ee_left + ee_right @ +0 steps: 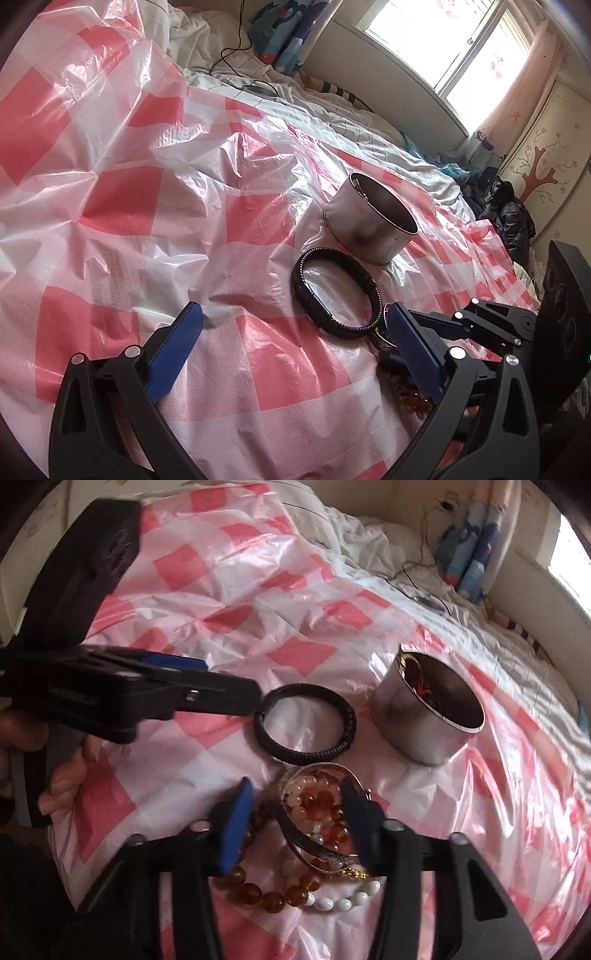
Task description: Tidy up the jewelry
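- Left gripper (295, 325): jaws spread wide, nothing between the blue pads (173, 354); only the pink-and-white checked plastic sheet (122, 206) lies under the gap.
- Black braided bracelet (336, 288): flat on the sheet, just ahead of the left gripper's right-hand finger. In the right wrist view the tip of that gripper meets or overlaps the bracelet's (306, 723) near edge; contact cannot be confirmed.
- Metal tin (369, 221): open-topped, standing tilted on the sheet just beyond the bracelet, further from both grippers. Some jewelry shows inside it (424, 694), including a red strand; details too small to tell.
- Right gripper (295, 812): jaws partly spread, no pad seen pressing on anything. No earlier view is available, so only the present gap is reported.
- Between and below the right gripper's fingers lies a heap of jewelry: a silver bangle (317, 845) standing on edge, amber and cream beads (321, 805) showing through its ring.
- Amber bead string (266, 897) and white bead string (343, 901): on the sheet nearer the right gripper's body, under its fingers.
- A hand (70, 771) grips the left gripper's handle, seen at the left of the right wrist view.
- White bedding (229, 48) lies beyond the sheet, well away from both grippers.
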The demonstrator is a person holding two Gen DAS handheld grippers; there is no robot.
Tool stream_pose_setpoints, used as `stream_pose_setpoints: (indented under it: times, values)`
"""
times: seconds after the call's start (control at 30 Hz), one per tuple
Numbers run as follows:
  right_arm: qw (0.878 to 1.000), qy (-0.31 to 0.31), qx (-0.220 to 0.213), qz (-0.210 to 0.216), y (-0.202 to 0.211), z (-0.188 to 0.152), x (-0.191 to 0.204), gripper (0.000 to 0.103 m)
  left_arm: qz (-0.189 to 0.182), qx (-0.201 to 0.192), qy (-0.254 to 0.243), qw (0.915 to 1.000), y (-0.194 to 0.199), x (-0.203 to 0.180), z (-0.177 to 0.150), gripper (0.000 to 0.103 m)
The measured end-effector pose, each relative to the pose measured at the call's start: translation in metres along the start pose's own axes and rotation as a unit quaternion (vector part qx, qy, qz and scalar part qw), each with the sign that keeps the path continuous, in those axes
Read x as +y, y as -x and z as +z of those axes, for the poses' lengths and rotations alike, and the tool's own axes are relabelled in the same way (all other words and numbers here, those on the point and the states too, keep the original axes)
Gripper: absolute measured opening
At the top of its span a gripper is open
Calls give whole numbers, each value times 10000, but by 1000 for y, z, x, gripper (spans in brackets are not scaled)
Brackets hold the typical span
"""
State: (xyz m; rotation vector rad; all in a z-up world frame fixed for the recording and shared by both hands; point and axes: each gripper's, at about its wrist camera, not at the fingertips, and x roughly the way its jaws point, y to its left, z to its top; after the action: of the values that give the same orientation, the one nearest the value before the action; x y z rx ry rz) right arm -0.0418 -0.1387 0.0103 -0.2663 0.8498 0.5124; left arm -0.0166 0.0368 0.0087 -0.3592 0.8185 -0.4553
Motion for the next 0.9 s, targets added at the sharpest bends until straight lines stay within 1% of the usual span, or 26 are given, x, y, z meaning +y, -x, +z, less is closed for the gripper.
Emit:
stream_pose_setpoints:
  times: [0.03, 0.07, 0.13, 0.17, 0.23, 0.3, 0.43, 0.47, 0.5, 0.53, 0.57, 0.6, 0.63, 0.67, 0.73, 0.8, 0.83, 0.87, 0.9]
  values:
    - [9992, -362, -58, 136, 2, -3, -12, 27, -9, -5, 6, 10000, 0, 0, 0, 95]
    - [9973, -680, -136, 228, 4, -6, -22, 18, -13, -9, 7, 10000, 0, 1, 0, 95]
    - [9878, -1447, -343, 473, 11, -16, -45, 14, -14, -9, 8, 10000, 0, 1, 0, 95]
    - [9803, -1811, -465, 637, 15, -23, -57, 13, -14, -9, 8, 10000, 0, 1, 0, 95]
    - [9594, -2532, -760, 979, 23, -37, -78, 13, -13, -10, 7, 10000, 0, 1, 0, 96]
    - [9367, -3097, -981, 1309, 28, -53, -94, 13, -8, -7, 4, 10000, 0, 1, 0, 96]
    - [8975, -3783, -1274, 1874, 33, -75, -115, 13, 20, 5, -10, 10000, 0, 1, 0, 96]
    - [8882, -3928, -1277, 2012, 32, -79, -120, 13, 25, 7, -13, 10000, -1, 1, 0, 95]
    - [8835, -4031, -1227, 2048, 30, -82, -122, 13, 26, 7, -13, 10000, -1, 1, 0, 95]
    - [8835, -4067, -1153, 2019, 28, -82, -123, 16, 36, 11, -19, 10000, -1, 1, 0, 96]
    - [8852, -4054, -1105, 1995, 28, -80, -122, 31, 47, 15, -25, 10000, -1, 0, 0, 95]
    - [8893, -3971, -1132, 1965, 31, -77, -120, 39, 56, 19, -30, 10000, -2, 0, 0, 96]
    - [8963, -3828, -1190, 1897, 35, -72, -118, 54, 60, 22, -31, 10000, -2, 0, 0, 96]
    - [9063, -3640, -1219, 1768, 40, -67, -113, 65, 64, 24, -32, 10000, -2, 0, 0, 96]
    - [9367, -3049, -1132, 1293, 49, -55, -98, 71, 66, 24, -35, 10000, -2, 0, 0, 96]
    - [9669, -2303, -802, 750, 50, -45, -79, 71, 64, 21, -34, 10000, -2, 0, 0, 96]
    - [9770, -1961, -670, 509, 50, -42, -70, 71, 61, 20, -33, 10000, -2, 0, 0, 96]
    - [9844, -1647, -554, 270, 50, -40, -62, 67, 59, 19, -31, 10000, -2, 0, 0, 95]
    - [9897, -1366, -422, 96, 49, -37, -55, 60, 54, 15, -29, 10000, -2, 0, 1, 96]
